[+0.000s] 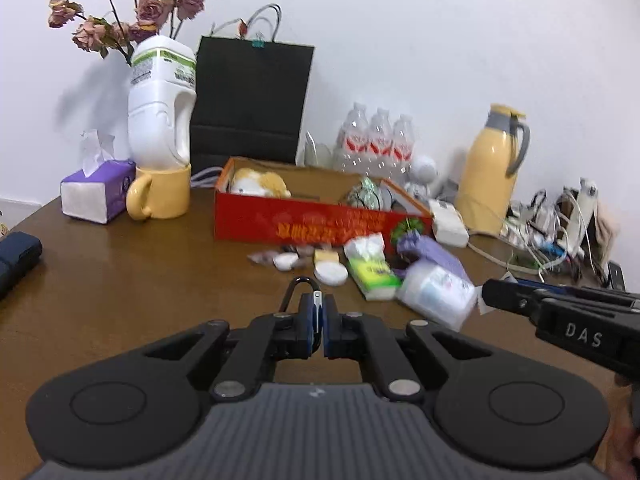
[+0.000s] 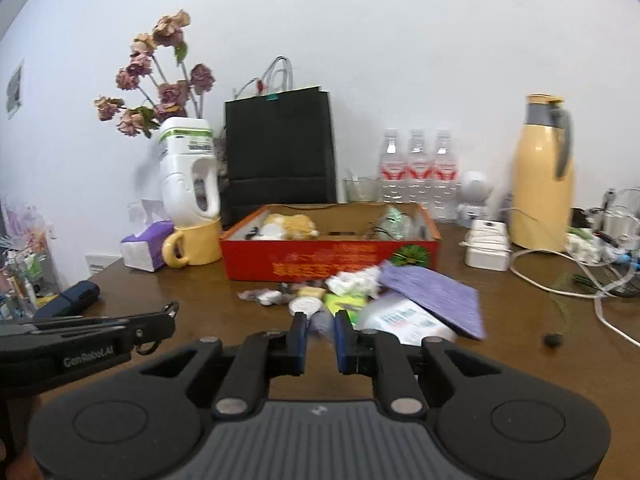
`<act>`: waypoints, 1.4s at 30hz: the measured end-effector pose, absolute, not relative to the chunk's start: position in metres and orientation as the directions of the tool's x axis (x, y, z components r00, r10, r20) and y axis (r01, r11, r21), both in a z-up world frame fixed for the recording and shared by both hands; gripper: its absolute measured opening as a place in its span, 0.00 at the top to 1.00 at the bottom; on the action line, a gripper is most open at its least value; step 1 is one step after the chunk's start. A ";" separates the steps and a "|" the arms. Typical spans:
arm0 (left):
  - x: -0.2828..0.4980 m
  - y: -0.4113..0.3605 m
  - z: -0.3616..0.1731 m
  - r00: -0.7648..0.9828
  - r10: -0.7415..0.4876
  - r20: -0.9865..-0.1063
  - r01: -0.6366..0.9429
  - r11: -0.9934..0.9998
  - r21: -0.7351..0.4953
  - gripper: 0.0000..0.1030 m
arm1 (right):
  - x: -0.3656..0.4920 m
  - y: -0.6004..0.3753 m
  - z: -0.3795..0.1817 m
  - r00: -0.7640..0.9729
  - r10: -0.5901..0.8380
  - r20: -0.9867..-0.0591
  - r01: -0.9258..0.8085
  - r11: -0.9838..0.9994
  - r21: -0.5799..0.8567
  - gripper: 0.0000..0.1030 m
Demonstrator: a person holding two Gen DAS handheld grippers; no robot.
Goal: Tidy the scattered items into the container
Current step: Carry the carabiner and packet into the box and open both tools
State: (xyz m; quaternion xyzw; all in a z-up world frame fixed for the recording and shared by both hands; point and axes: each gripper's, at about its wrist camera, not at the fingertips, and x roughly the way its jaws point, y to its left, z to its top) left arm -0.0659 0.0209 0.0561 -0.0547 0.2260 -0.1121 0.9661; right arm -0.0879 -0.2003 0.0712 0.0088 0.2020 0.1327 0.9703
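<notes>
A brown tabletop (image 2: 120, 280) against a white wall is carrying a red box (image 2: 328, 258). At its six o'clock are lying light, soft tissue packs (image 2: 404, 320); pinch mid-body. Left hand-held gripper (image 1: 318, 312) is clamping a thin carabiner (image 1: 298, 286); right hand-held gripper (image 2: 320, 330) is standing slightly apart, empty.

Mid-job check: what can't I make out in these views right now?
Red box floor, both views: hidden by its front wall.
Item in left tongs, left wrist view: pads cover all but a black loop.
Right tongs, right wrist view: blur, grip unclear.
</notes>
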 end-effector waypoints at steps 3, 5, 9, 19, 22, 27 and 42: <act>-0.072 0.022 0.055 0.866 -0.243 -0.437 0.185 0.968 -0.171 0.95 | -0.091 -0.210 0.068 0.871 0.264 -0.415 -0.250 0.964 0.091 0.87; -0.075 0.023 0.057 0.867 -0.238 -0.437 0.183 0.969 -0.165 0.95 | -0.092 -0.211 0.068 0.870 0.268 -0.414 -0.251 0.963 0.095 0.87; -0.075 0.024 0.062 0.878 -0.213 -0.428 0.169 0.976 -0.138 0.95 | -0.094 -0.210 0.069 0.869 0.299 -0.394 -0.276 0.954 0.115 0.87; -0.042 0.026 0.087 0.924 -0.167 -0.345 0.127 0.982 -0.136 0.95 | -0.068 -0.225 0.079 0.881 0.309 -0.358 -0.281 0.951 0.128 0.87; -0.023 0.017 0.102 0.946 -0.156 -0.285 0.132 0.986 -0.103 0.95 | -0.044 -0.225 0.092 0.898 0.302 -0.320 -0.282 0.953 0.107 0.87; 0.031 0.002 0.112 0.954 -0.148 -0.263 0.139 0.989 -0.050 0.95 | 0.016 -0.215 0.111 0.897 0.314 -0.311 -0.307 0.949 0.074 0.87; 0.242 -0.020 0.082 0.772 -0.257 -0.581 0.237 0.965 -0.112 0.95 | 0.241 -0.197 0.087 0.694 0.372 -0.617 -0.318 0.926 0.201 0.86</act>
